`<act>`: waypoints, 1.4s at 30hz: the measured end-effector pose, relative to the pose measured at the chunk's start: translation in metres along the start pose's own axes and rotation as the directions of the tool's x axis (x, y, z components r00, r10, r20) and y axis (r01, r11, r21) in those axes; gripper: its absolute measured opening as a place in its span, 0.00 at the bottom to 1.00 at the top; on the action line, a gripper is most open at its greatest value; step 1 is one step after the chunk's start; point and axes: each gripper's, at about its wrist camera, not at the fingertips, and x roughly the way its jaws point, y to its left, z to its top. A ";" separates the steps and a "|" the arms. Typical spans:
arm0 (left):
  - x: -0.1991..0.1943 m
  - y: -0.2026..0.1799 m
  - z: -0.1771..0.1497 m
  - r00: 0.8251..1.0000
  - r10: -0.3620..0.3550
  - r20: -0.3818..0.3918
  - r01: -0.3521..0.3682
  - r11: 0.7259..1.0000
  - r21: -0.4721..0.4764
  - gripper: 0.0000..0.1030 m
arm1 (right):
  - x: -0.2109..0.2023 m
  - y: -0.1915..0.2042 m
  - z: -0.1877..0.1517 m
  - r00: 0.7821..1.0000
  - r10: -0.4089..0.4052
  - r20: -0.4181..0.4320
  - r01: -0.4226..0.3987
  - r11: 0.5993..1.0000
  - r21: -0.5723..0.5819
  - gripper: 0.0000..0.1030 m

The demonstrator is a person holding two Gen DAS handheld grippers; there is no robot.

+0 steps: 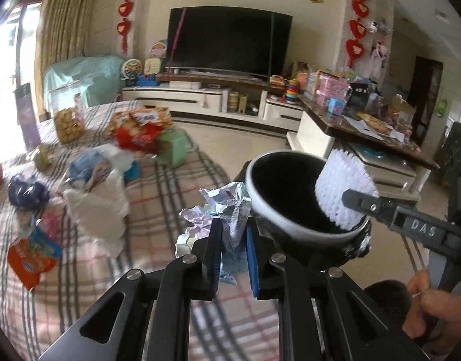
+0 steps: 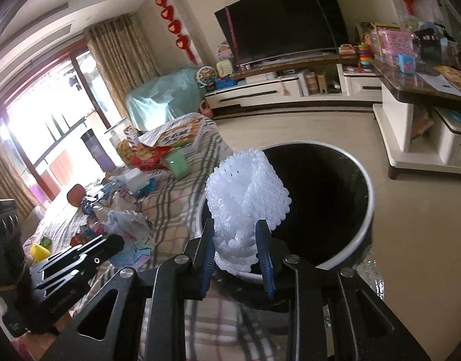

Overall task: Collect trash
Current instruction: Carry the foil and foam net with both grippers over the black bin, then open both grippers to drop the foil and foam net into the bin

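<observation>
My left gripper [image 1: 234,234] is shut on a wad of crumpled wrappers and paper [image 1: 227,207], held just left of the bin's rim. The black bin with a white rim [image 1: 262,210] stands beside the plaid-covered table [image 1: 158,198]. My right gripper [image 2: 235,240] is shut on a white foam net sleeve [image 2: 248,192], which hangs over the near left edge of the bin [image 2: 366,210]. In the left wrist view that foam net sleeve [image 1: 341,189] and the right gripper [image 1: 363,203] show over the bin's right rim. The left gripper [image 2: 110,248] appears at lower left of the right wrist view.
More trash lies on the table: an orange snack packet [image 1: 29,258], a dark blue wrapper [image 1: 27,194], white plastic [image 1: 98,210], red snack bags [image 1: 137,135], a green box [image 1: 171,146] and a biscuit jar [image 1: 68,114]. A cluttered side table [image 1: 366,120] stands right; a hand [image 1: 426,310] holds the right gripper.
</observation>
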 end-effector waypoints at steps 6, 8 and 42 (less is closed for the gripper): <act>0.019 -0.013 0.014 0.999 -0.036 0.002 0.036 0.999 0.008 0.14 | 0.001 -0.018 0.005 1.000 -0.026 -0.010 0.026 1.000 0.011 0.26; 0.029 -0.017 0.019 0.999 -0.049 -0.005 0.049 0.999 0.015 0.14 | 0.003 -0.023 0.007 0.999 -0.033 -0.017 0.033 0.999 0.019 0.26; 0.071 -0.033 0.042 0.993 -0.116 -0.034 0.116 0.993 0.001 0.49 | -0.002 -0.045 0.017 0.996 -0.087 0.010 0.086 0.994 0.068 0.69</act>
